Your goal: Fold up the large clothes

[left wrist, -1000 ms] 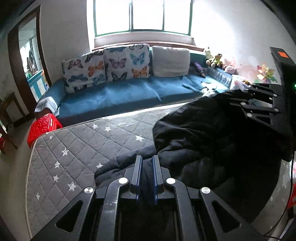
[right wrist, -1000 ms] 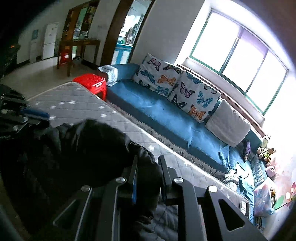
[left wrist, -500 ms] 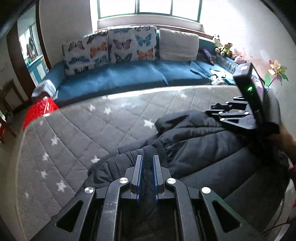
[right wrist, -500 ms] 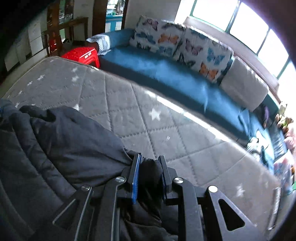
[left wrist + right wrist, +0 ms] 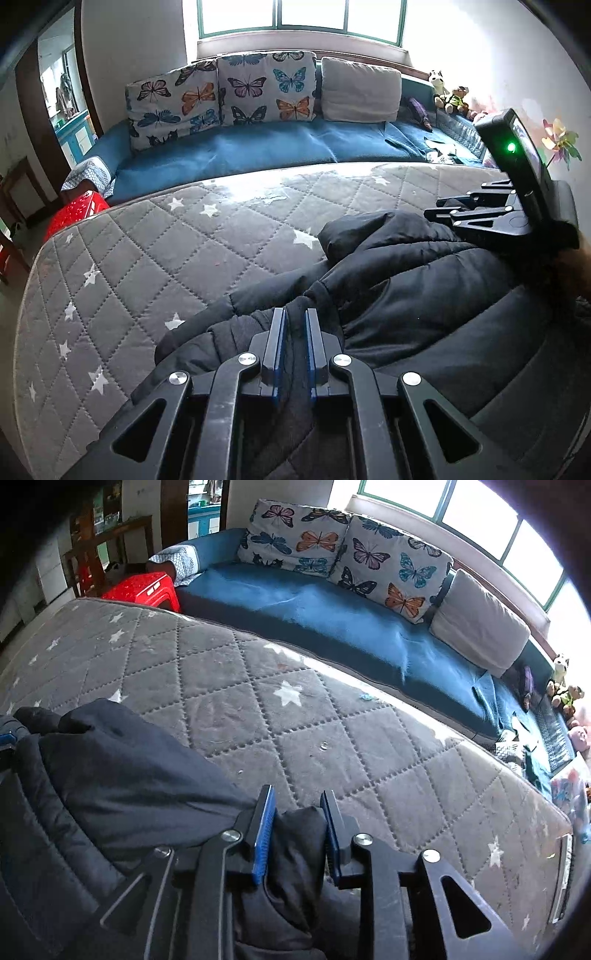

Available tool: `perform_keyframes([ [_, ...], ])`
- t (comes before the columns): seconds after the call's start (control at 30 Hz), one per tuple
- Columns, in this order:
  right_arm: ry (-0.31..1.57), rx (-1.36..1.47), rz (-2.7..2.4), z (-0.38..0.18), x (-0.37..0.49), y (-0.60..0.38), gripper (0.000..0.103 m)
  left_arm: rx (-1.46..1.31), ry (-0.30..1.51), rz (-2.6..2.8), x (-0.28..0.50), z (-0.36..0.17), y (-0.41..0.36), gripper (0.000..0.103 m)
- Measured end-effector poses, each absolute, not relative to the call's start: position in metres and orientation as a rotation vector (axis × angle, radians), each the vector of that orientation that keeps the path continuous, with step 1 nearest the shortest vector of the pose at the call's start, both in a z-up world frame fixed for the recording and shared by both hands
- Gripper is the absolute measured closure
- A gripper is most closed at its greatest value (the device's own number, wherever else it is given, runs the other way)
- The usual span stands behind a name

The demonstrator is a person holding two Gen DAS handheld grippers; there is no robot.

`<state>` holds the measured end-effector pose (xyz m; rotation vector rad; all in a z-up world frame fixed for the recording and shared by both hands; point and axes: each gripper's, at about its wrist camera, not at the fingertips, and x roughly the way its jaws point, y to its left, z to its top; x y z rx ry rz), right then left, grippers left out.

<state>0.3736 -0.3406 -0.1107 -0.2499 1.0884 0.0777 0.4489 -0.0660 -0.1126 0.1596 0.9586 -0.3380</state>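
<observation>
The left gripper (image 5: 294, 325) is clamped on a fold of the jacket (image 5: 424, 295), which lies bunched on the mattress (image 5: 147, 258). The right gripper (image 5: 297, 805) has just been opening, fabric loose between its pads. Best to lay both edges flat on the mattress and smooth them before letting go.

Black jacket (image 5: 424, 302) on grey star-quilted mattress (image 5: 147, 258); blue sofa (image 5: 258, 147), butterfly cushions (image 5: 221, 96).

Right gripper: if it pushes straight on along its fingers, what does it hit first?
Probably the black jacket fold between the right gripper fingers, then the grey quilted mattress just beyond; depth is unclear.
</observation>
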Motion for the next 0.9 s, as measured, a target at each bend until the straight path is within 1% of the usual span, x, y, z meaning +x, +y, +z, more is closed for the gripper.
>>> perform_keyframes([
  [0.07, 1.07, -0.252, 0.072, -0.1, 0.373, -0.342, 0.076, 0.162, 0.961, -0.338, 0.45, -0.112, -0.067, 0.092],
  [0.17, 1.02, -0.231, 0.068, -0.07, 0.359, -0.346, 0.075, 0.158, 0.963, -0.338, 0.451, -0.113, -0.067, 0.092],
  [0.27, 1.028, -0.211, 0.067, -0.045, 0.335, -0.353, 0.075, 0.157, 0.963, -0.338, 0.452, -0.112, -0.066, 0.092],
  [0.37, 1.048, -0.155, 0.097, -0.035, 0.31, -0.363, 0.075, 0.168, 0.96, -0.33, 0.453, -0.112, -0.067, 0.092],
  [0.47, 1.073, -0.124, 0.093, -0.039, 0.287, -0.376, 0.074, 0.173, 0.958, -0.326, 0.453, -0.112, -0.068, 0.092],
  [0.53, 1.081, -0.102, 0.094, -0.051, 0.276, -0.386, 0.073, 0.172, 0.957, -0.326, 0.452, -0.112, -0.068, 0.092],
  [0.7, 1.084, -0.036, 0.095, -0.08, 0.278, -0.404, 0.073, 0.178, 0.96, -0.324, 0.453, -0.112, -0.068, 0.091],
  [0.77, 1.086, -0.066, 0.087, -0.086, 0.285, -0.4, 0.073, 0.17, 0.964, -0.326, 0.454, -0.112, -0.067, 0.091],
  [0.9, 1.082, -0.154, 0.073, -0.079, 0.281, -0.387, 0.073, 0.191, 0.975, -0.317, 0.452, -0.108, -0.07, 0.091],
])
